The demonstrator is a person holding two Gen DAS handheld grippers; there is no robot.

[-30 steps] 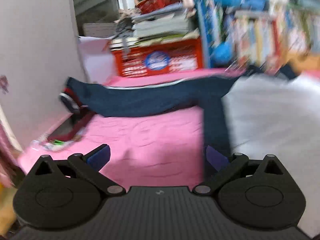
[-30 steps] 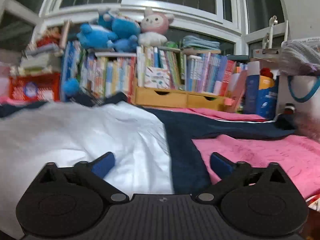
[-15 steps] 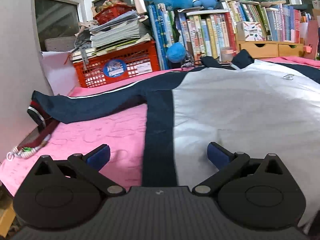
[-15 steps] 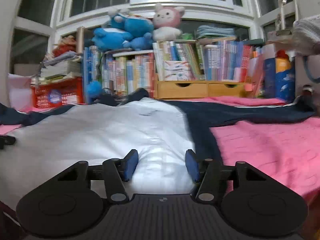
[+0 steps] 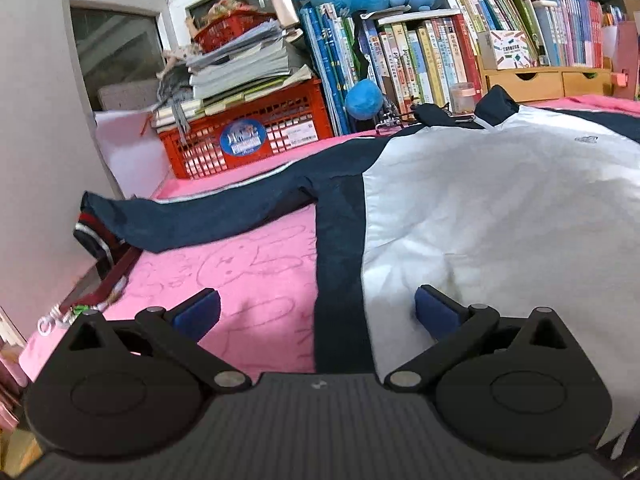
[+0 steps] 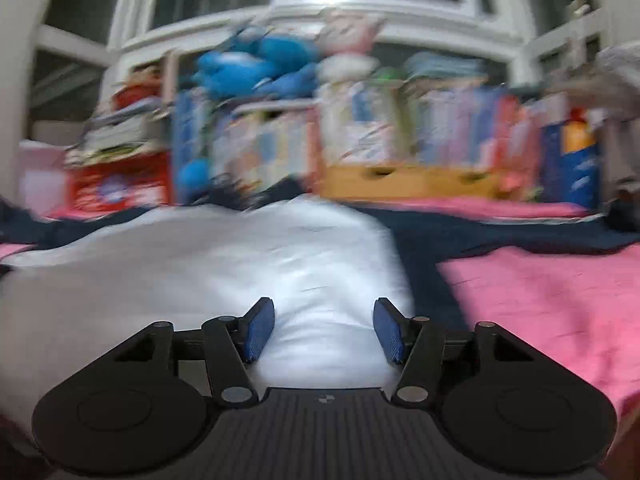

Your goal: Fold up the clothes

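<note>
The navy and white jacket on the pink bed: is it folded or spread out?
Spread out. The jacket lies flat on the pink bed cover, its navy sleeve stretched sideways, no fold made.

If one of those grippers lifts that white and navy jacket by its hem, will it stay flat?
Probably not. The jacket lies creased and slack on the pink bedspread, so it looks floppy. Its long navy sleeve would likely dangle and drag.

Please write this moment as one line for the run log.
stage: approach | jacket: spread flat on pink bedsheet | left gripper: open | right gripper: open, holding nothing
</note>
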